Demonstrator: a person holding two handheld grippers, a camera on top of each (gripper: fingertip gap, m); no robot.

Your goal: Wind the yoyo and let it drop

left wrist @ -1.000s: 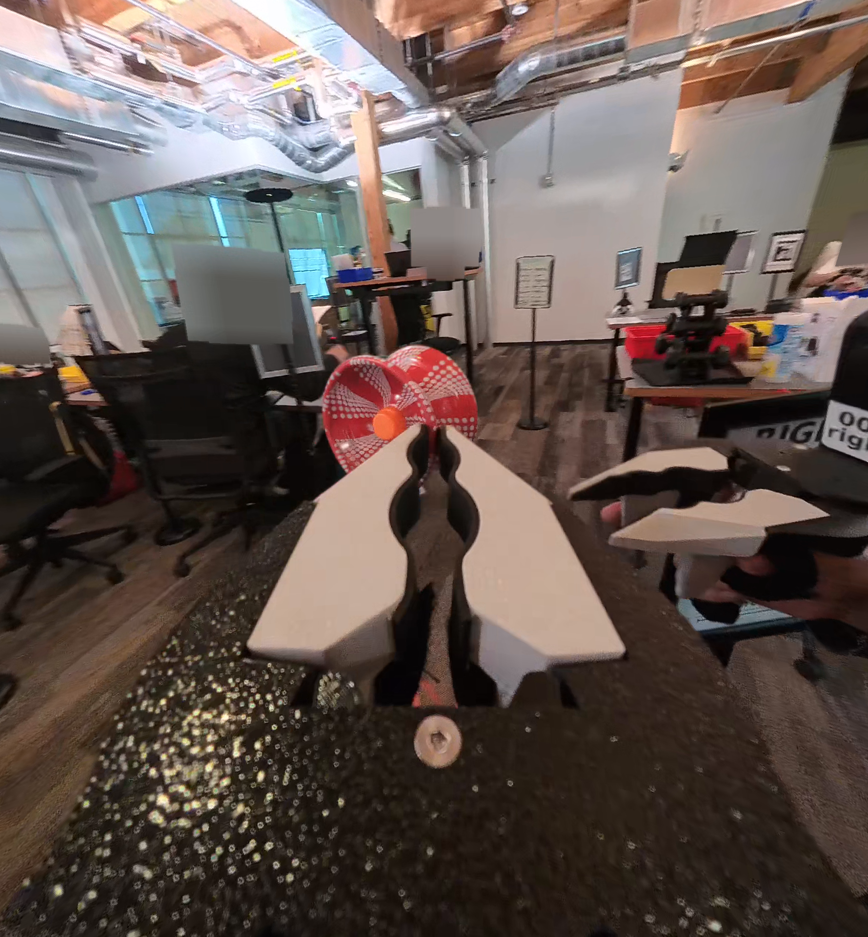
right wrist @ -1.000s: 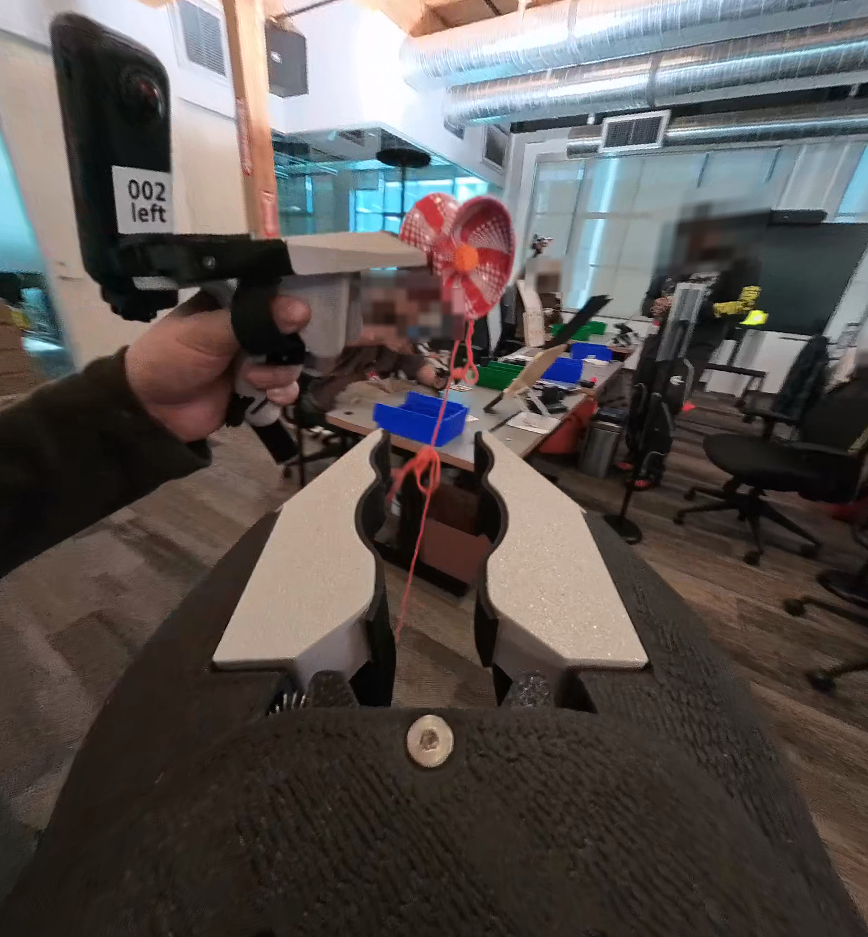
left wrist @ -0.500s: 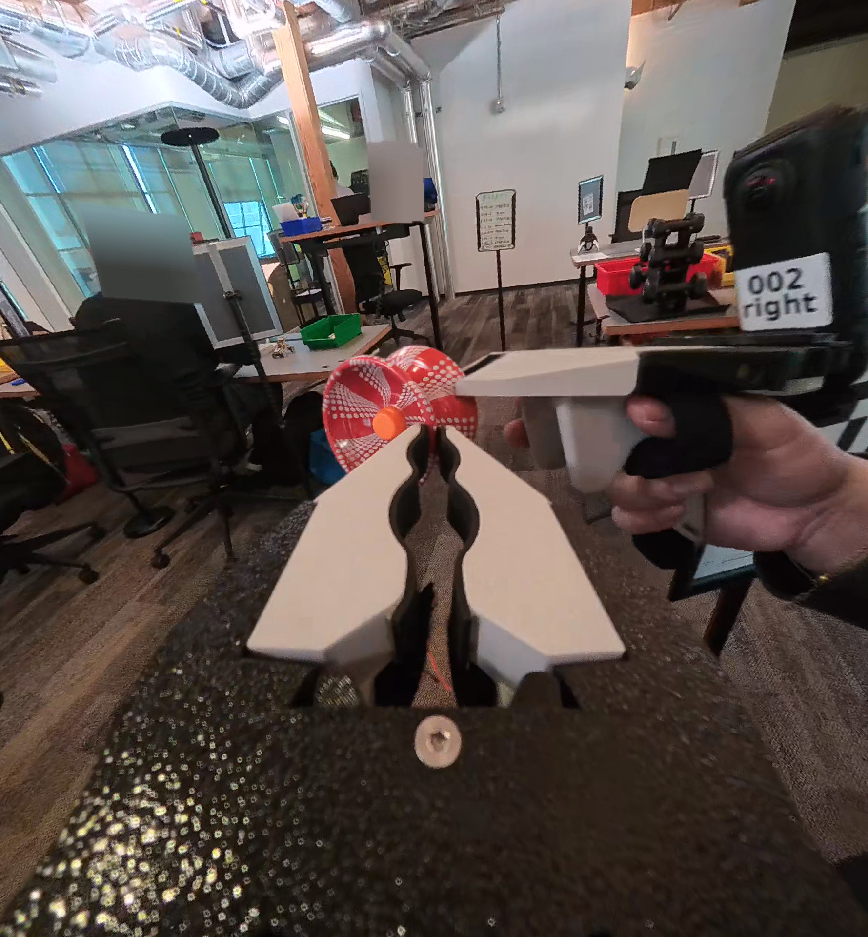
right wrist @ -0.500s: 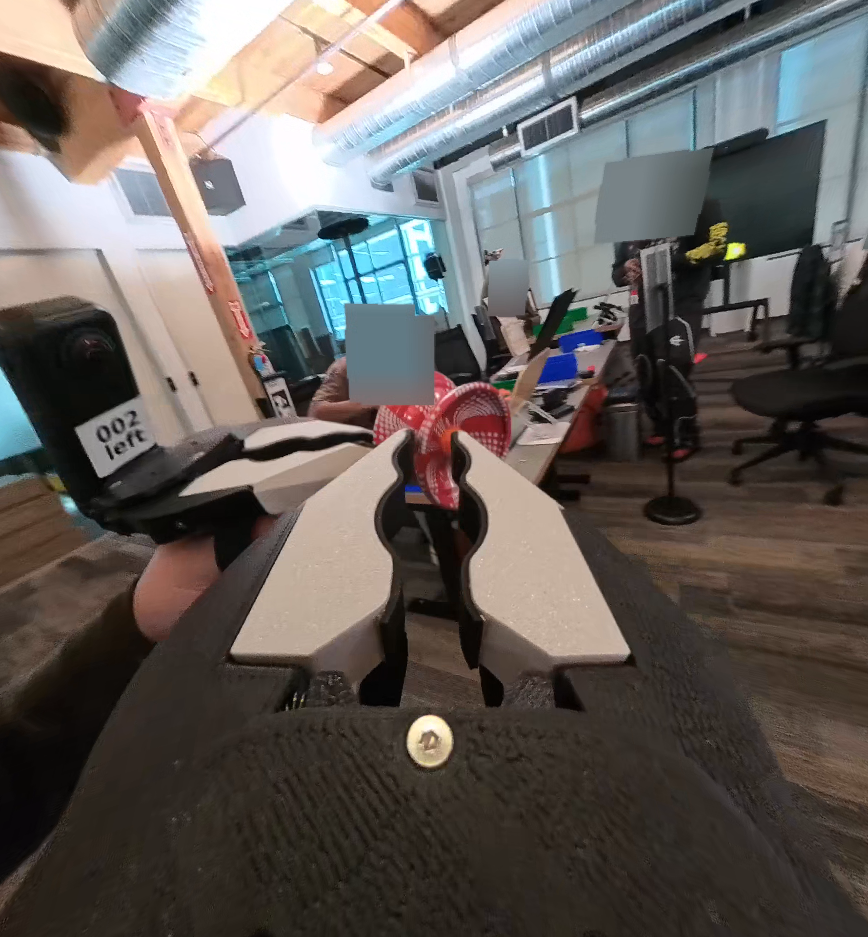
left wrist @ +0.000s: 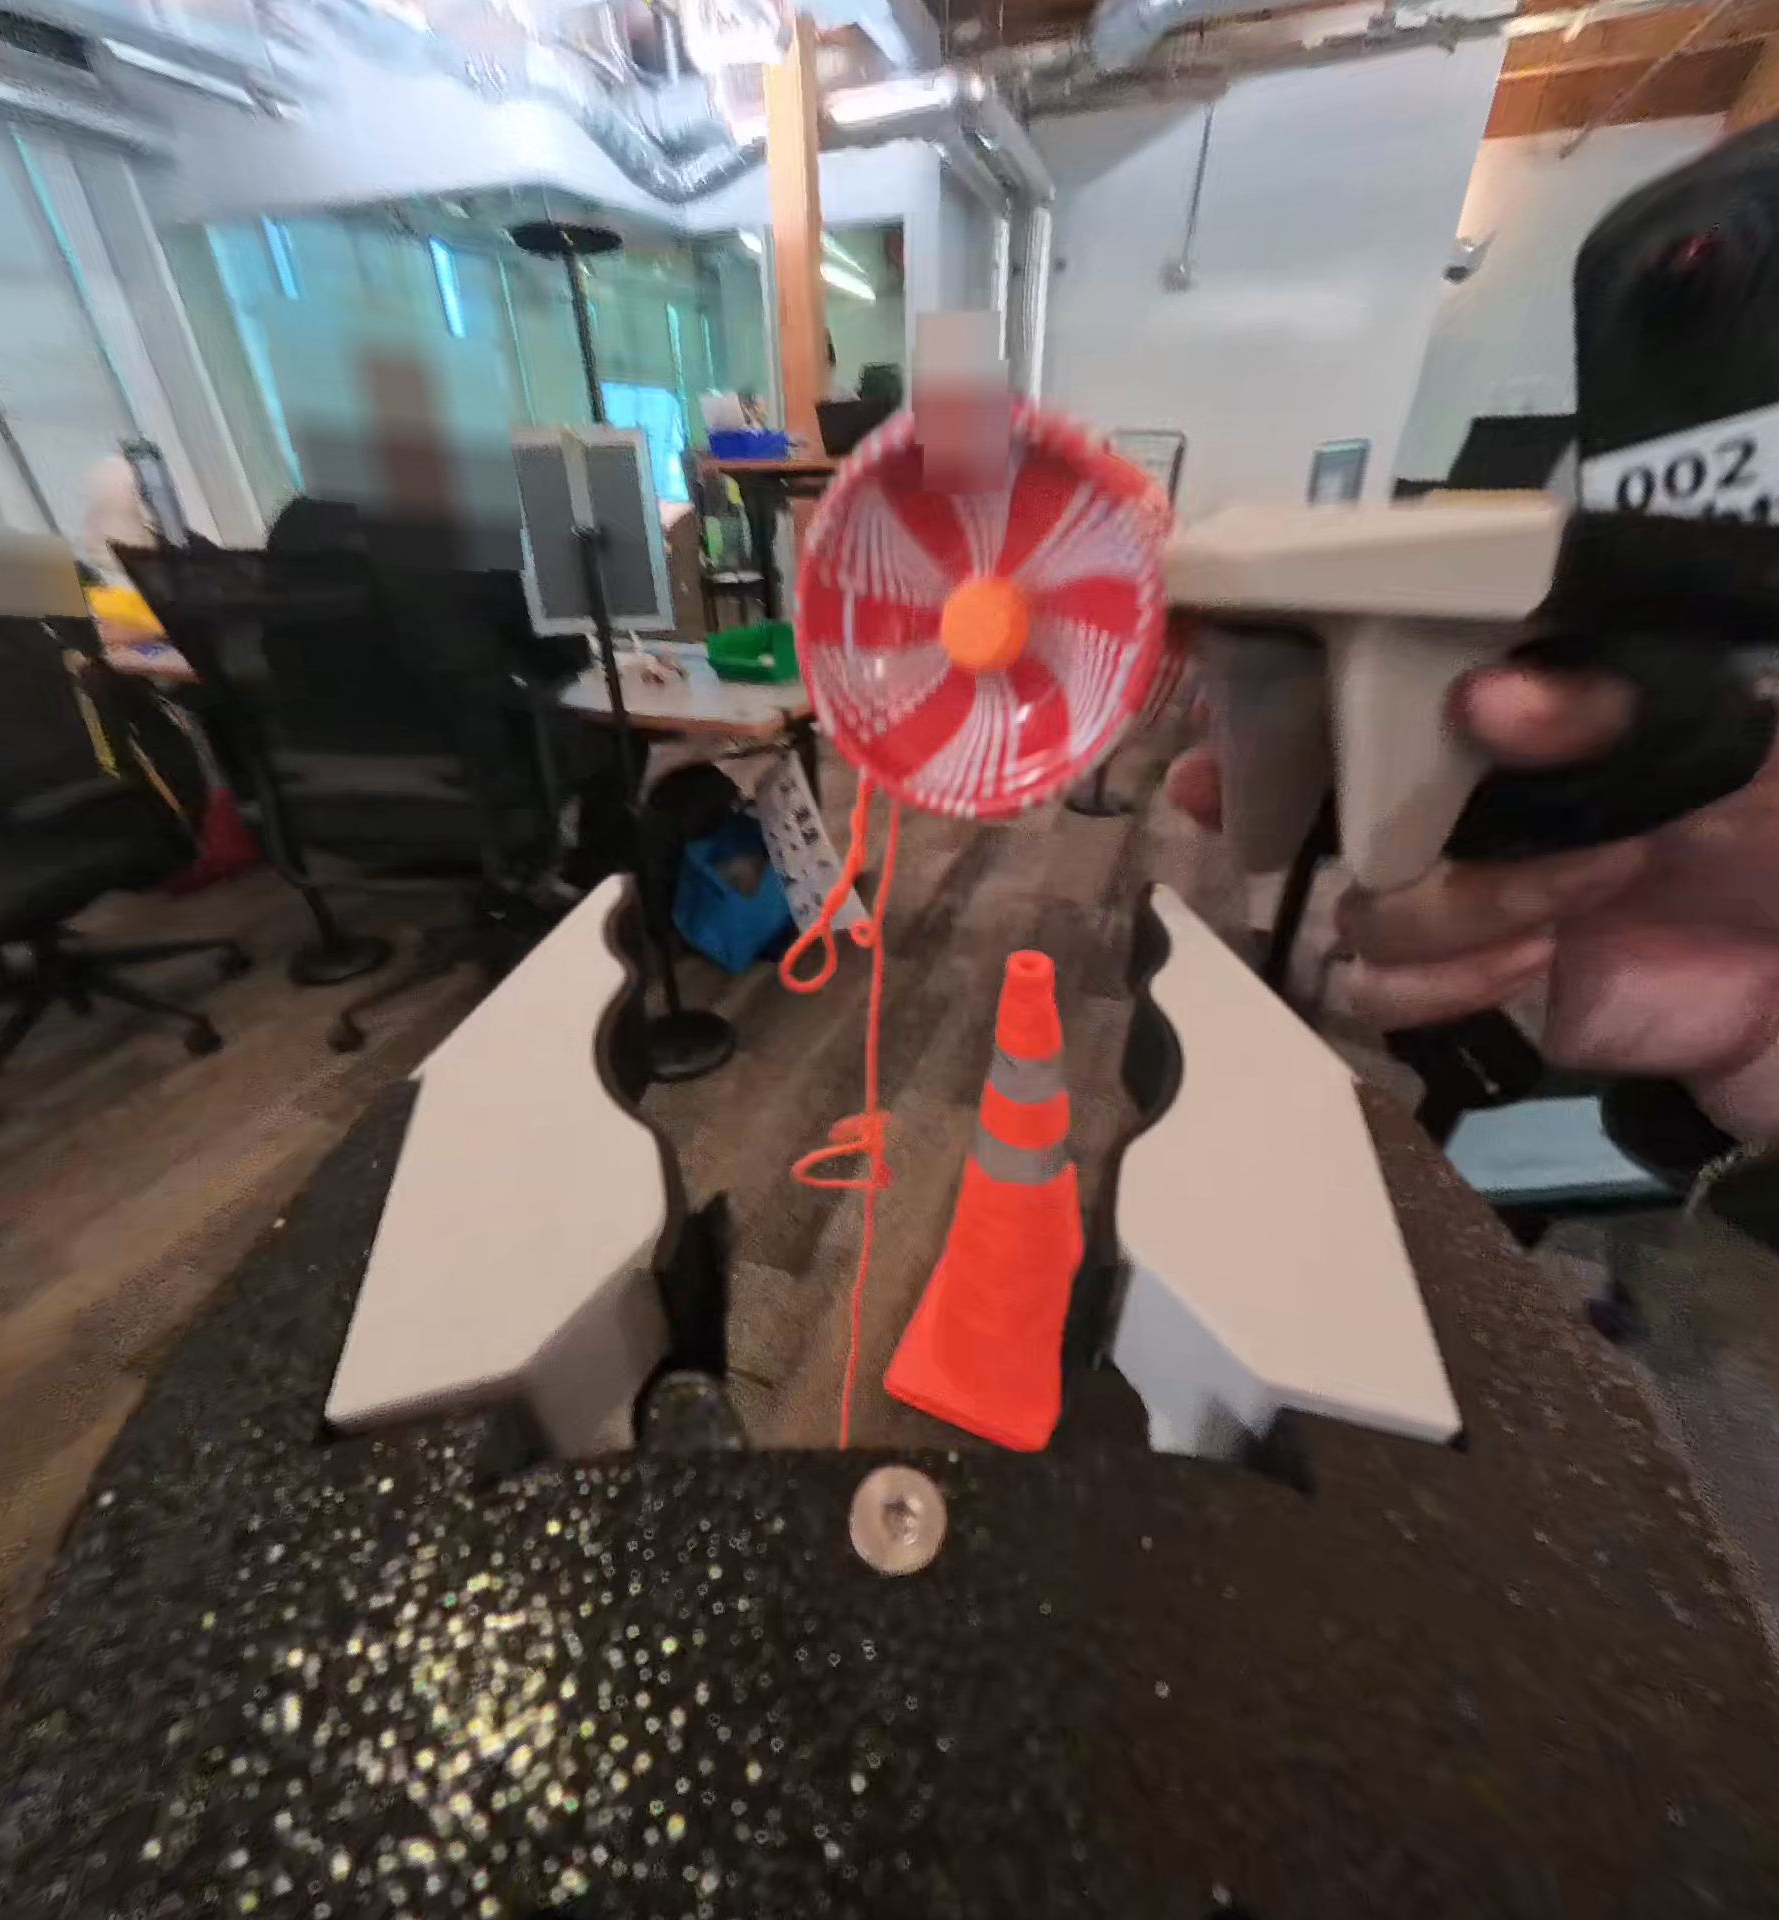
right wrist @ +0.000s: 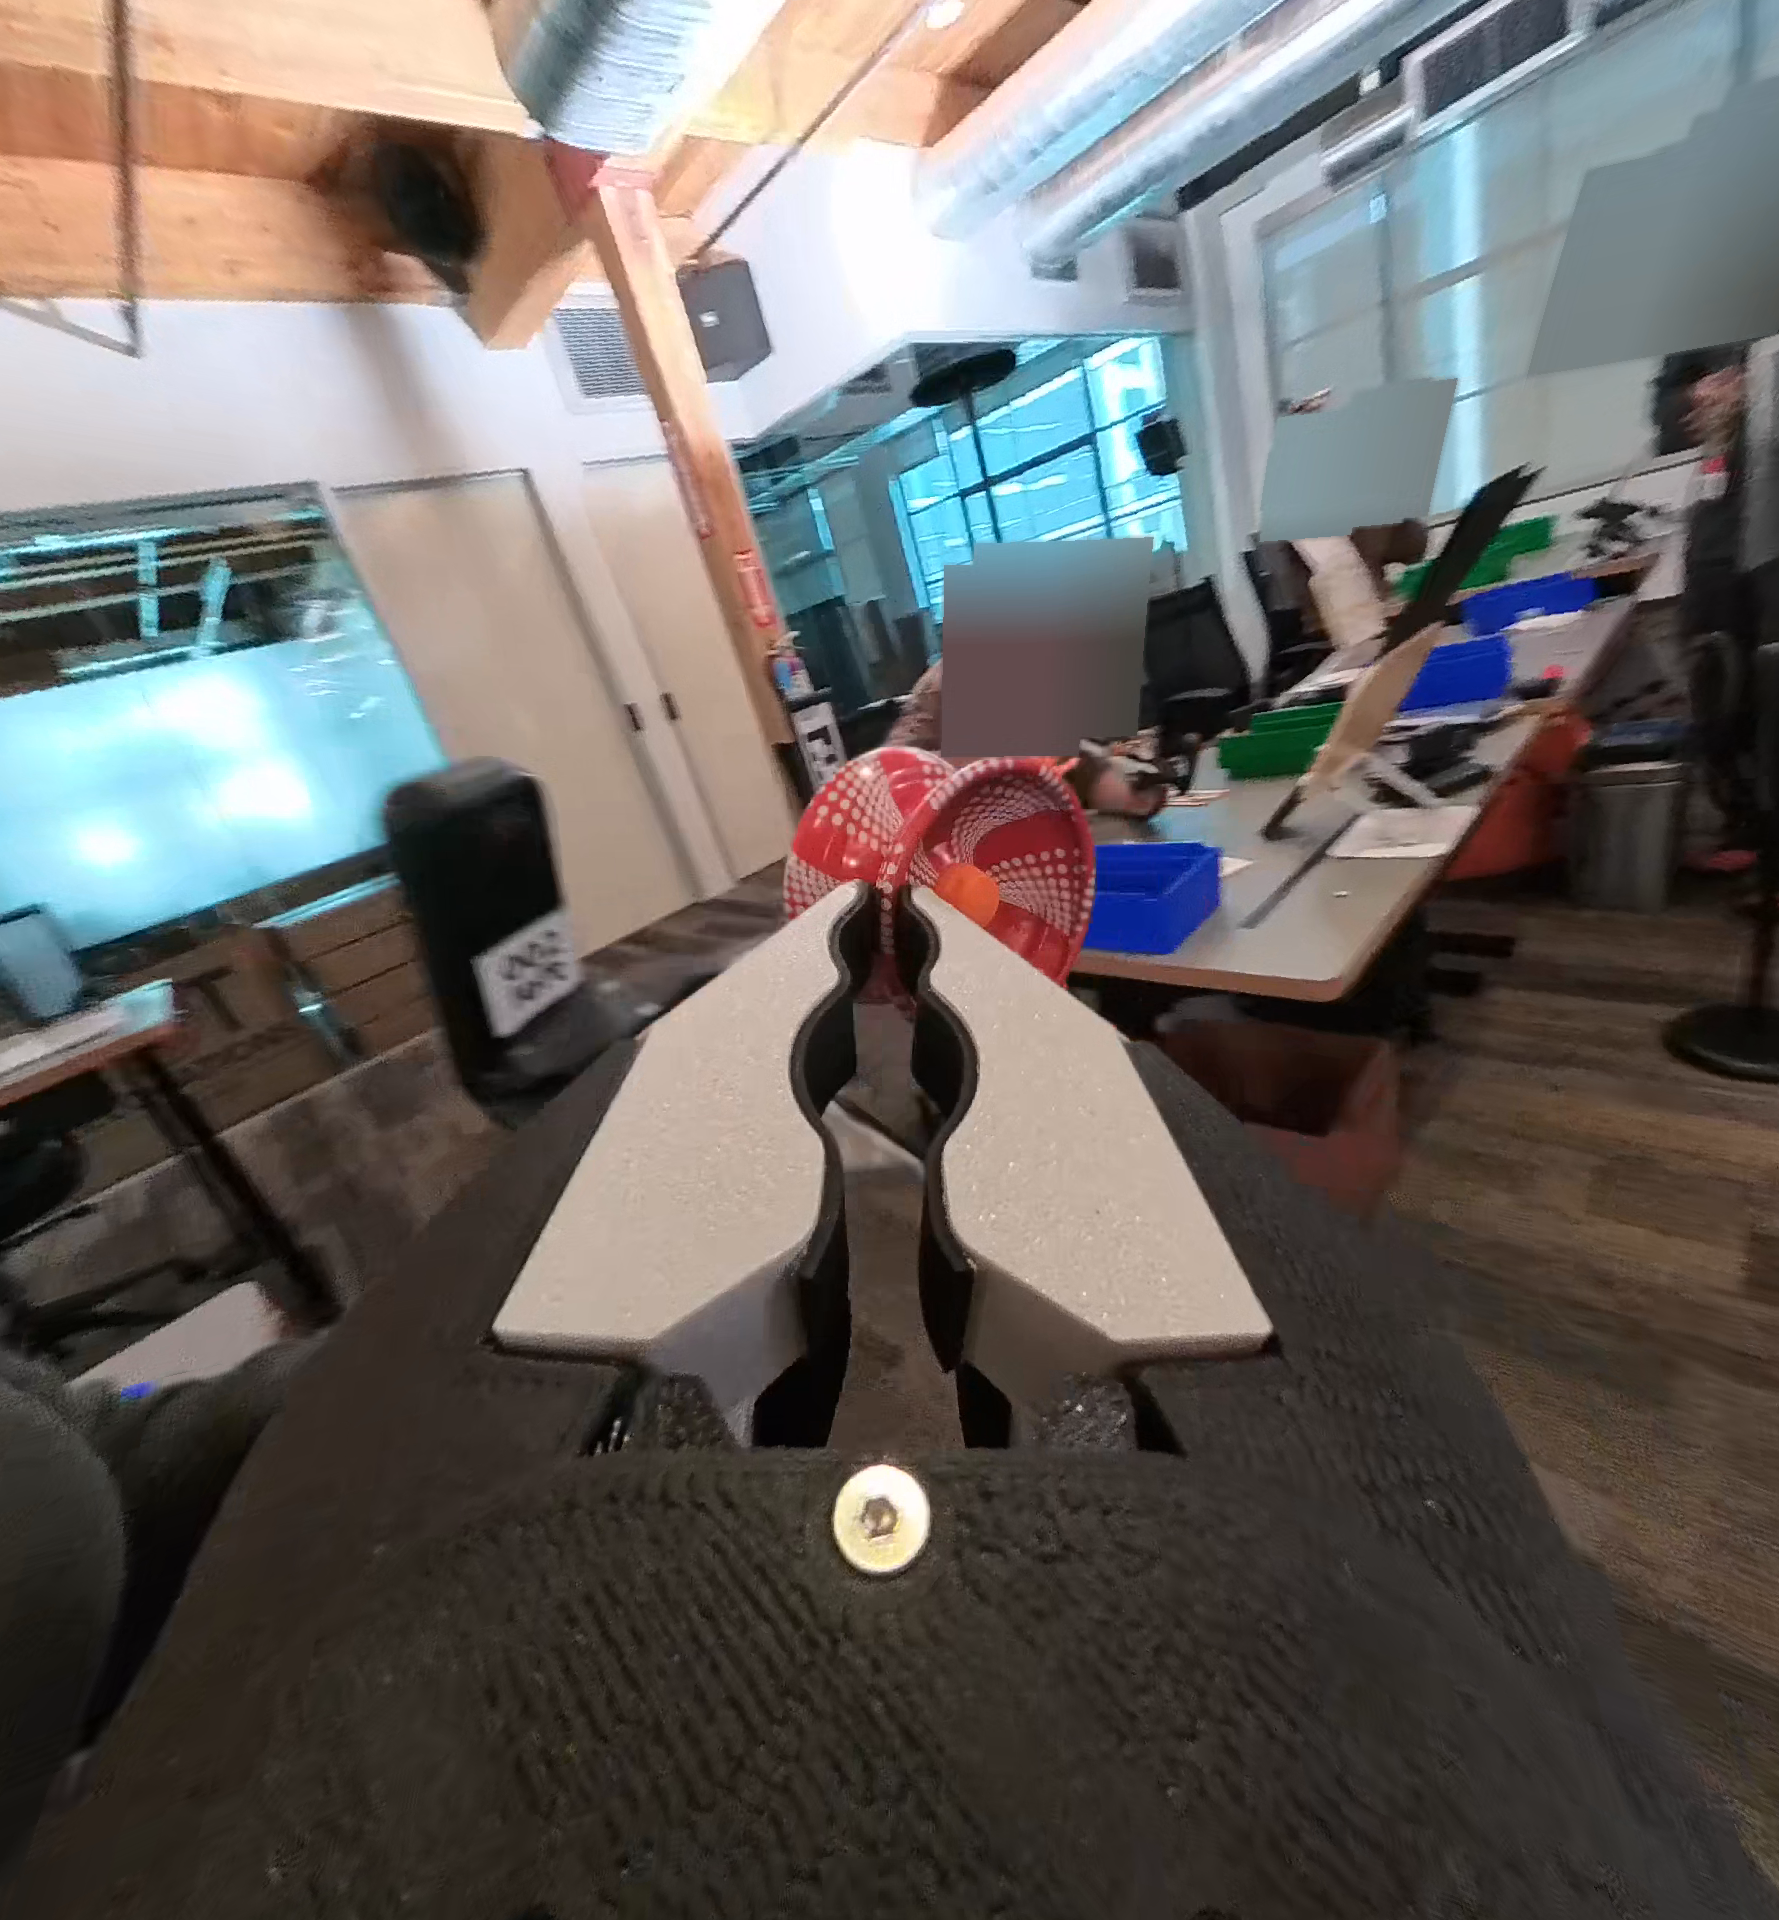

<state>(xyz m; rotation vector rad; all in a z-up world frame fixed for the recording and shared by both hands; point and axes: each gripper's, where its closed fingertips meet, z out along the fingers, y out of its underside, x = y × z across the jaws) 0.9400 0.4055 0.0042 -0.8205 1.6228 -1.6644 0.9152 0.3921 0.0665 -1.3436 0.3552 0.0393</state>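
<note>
The red-and-white yoyo (left wrist: 984, 634) with an orange hub hangs in the air ahead of my left gripper (left wrist: 885, 904). The left gripper is wide open and holds nothing. The orange string (left wrist: 869, 1039) hangs from the yoyo, with loops and a knot, and runs down between the left fingers without being pinched. My right gripper (right wrist: 885, 899) is shut on the yoyo (right wrist: 968, 862), its fingertips pinching the rim of one half. In the left wrist view the right gripper's finger (left wrist: 1332, 561) reaches the yoyo from the right, with a person's hand (left wrist: 1643, 935) around its handle.
An orange traffic cone (left wrist: 1010, 1195) stands on the wood floor below the left gripper. Office chairs (left wrist: 376, 727) and desks stand to the left. A long table (right wrist: 1332, 914) with blue and green bins stands to the right in the right wrist view. The left gripper's black camera (right wrist: 474, 914) is close by on the left. The grippers' ends are close to 7 cm from one another.
My right gripper came in and shut on the yoyo's rim. My left gripper, which had held the yoyo, opened wide and let it go. The string now hangs free.
</note>
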